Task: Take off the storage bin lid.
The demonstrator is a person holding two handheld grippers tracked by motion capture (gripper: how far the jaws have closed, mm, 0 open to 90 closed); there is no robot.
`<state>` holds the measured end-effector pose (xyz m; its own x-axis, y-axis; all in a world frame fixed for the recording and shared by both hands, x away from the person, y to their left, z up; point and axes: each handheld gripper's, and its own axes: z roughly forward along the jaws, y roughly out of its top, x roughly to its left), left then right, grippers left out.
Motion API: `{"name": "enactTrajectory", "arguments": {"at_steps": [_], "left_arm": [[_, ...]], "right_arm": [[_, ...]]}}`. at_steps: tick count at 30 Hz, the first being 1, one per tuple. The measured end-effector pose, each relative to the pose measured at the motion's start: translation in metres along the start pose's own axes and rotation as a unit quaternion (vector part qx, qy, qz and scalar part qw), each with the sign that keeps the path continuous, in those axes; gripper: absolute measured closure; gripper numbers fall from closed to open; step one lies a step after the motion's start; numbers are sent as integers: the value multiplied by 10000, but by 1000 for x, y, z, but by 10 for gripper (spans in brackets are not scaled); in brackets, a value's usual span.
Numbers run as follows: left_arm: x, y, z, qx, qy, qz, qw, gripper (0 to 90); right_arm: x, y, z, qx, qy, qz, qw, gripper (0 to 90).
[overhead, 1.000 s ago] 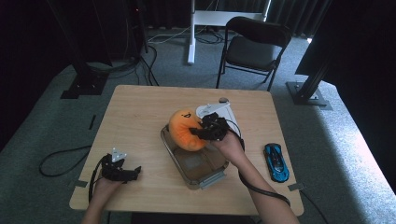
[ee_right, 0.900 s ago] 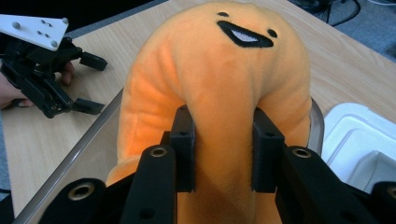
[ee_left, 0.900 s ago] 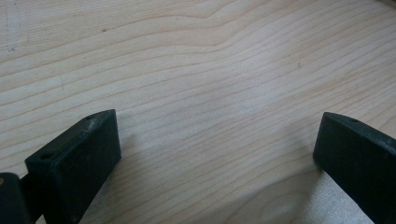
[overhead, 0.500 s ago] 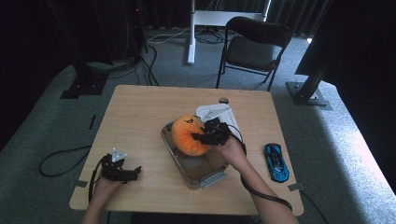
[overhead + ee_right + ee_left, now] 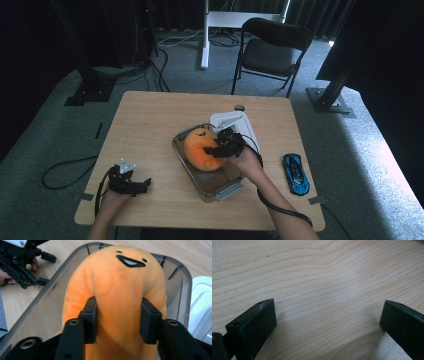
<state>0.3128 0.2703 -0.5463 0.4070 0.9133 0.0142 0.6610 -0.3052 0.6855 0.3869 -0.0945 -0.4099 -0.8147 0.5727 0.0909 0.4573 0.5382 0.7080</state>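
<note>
An orange plush toy [image 5: 202, 150] with a stitched smiling mouth lies in a clear shallow tray [image 5: 220, 190] at the table's middle. My right gripper [image 5: 216, 150] comes at it from the right. In the right gripper view the plush toy [image 5: 117, 277] bulges between the two pads of the right gripper [image 5: 118, 317], which still dent its sides; these jaws have just been opening. The tray [image 5: 37, 308] curves round the toy. My left gripper [image 5: 145, 184] rests on the wood at the front left, and the left gripper [image 5: 328, 320] stands open over bare tabletop.
A white lid or container [image 5: 235, 125] lies just behind the tray. A blue toy car [image 5: 296, 172] sits on the table to the right. A black folding chair [image 5: 272, 50] stands beyond the table's far edge. Cables trail from both grippers.
The right gripper has brought the plush toy a little nearer and lower, down into the tray. The left gripper has kept still.
</note>
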Motion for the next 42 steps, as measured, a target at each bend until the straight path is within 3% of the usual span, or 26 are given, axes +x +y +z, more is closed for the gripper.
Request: {"name": "enactTrajectory", "arguments": {"at_steps": [9,12,14,17,29,42], "left_arm": [[0,0,0,1,0,-1,10000,11],[0,0,0,0,0,0,10000,11],[0,0,0,0,0,0,10000,12],[0,0,0,1,0,0,10000,12],[0,0,0,1,0,0,10000,11],[0,0,0,1,0,0,10000,12]], "right_arm": [[-1,0,7,135,70,66,9999,366],[-2,1,4,-17,161,145,9998,367],[-5,3,-5,-227,76,248,9994,284],[-12,2,-11,-327,37,404,9986,234],[-24,-9,-28,-449,-178,510,9975,202],[-31,-20,-33,-490,-286,624,9964,137]]}}
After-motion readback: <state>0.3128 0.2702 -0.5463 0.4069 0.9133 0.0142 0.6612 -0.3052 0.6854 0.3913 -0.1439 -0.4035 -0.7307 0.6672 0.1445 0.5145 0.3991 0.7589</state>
